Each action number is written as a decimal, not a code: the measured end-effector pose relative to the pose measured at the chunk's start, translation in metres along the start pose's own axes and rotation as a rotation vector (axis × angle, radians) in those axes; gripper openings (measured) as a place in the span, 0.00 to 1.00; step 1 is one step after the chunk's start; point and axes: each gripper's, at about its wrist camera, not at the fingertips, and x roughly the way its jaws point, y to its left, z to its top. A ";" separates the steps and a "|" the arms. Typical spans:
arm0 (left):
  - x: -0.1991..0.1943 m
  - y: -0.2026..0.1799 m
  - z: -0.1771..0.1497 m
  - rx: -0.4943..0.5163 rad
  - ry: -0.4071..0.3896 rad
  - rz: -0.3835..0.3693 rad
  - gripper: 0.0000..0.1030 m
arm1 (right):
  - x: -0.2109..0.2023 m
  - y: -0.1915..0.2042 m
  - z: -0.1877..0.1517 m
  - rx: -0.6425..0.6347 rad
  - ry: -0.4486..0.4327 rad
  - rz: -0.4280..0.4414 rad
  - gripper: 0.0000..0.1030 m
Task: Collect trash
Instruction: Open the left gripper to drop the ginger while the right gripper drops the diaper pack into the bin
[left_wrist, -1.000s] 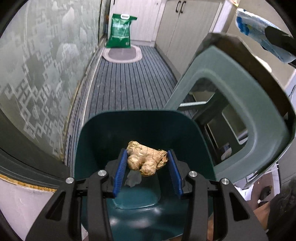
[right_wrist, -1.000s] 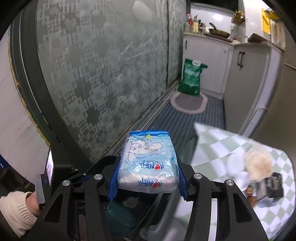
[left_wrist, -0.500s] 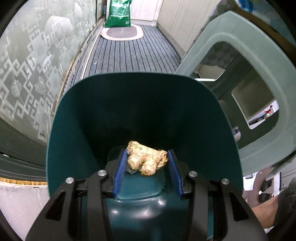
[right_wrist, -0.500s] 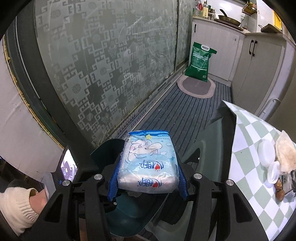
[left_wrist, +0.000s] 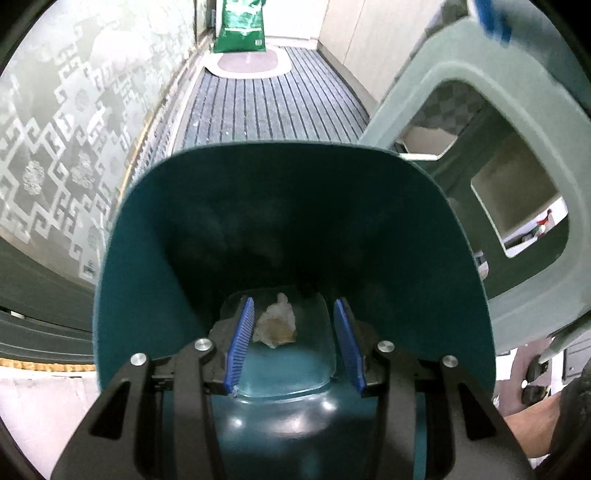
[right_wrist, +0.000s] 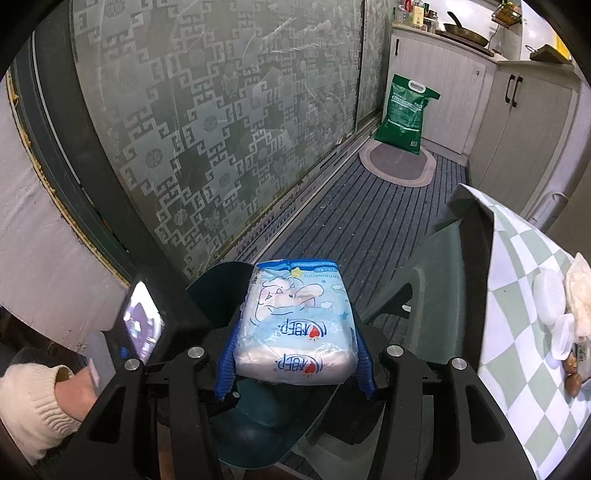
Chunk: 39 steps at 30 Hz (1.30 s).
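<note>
My left gripper (left_wrist: 293, 343) is open inside the mouth of a dark teal trash bin (left_wrist: 155, 266). A pale brown piece of ginger (left_wrist: 276, 326) lies at the bin's bottom between the blue pads, touching neither. My right gripper (right_wrist: 295, 360) is shut on a blue and white tissue pack (right_wrist: 297, 325) and holds it above the same bin (right_wrist: 258, 435). The hand on the left gripper (right_wrist: 33, 402) shows at the lower left of the right wrist view.
A grey-green plastic stool (left_wrist: 517, 177) stands right of the bin. A table with a green checked cloth (right_wrist: 524, 295) carries lids, tissue and nuts. A patterned glass door (right_wrist: 221, 122) runs on the left. A green bag (right_wrist: 404, 114) and oval mat (right_wrist: 397, 164) lie far down the striped floor.
My left gripper opened and the ginger dropped to the bin's bottom. The left gripper went deeper into the bin. My right gripper kept the tissue pack and shifted slightly over the bin.
</note>
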 end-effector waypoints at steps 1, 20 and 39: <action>-0.006 0.002 0.001 -0.009 -0.018 -0.002 0.44 | 0.002 0.001 0.000 -0.001 0.003 0.000 0.51; -0.130 0.028 0.027 -0.121 -0.403 -0.041 0.22 | 0.072 0.029 -0.036 -0.058 0.195 0.027 0.51; -0.191 0.003 0.030 -0.074 -0.590 -0.110 0.21 | 0.085 0.056 -0.055 -0.136 0.258 0.057 0.67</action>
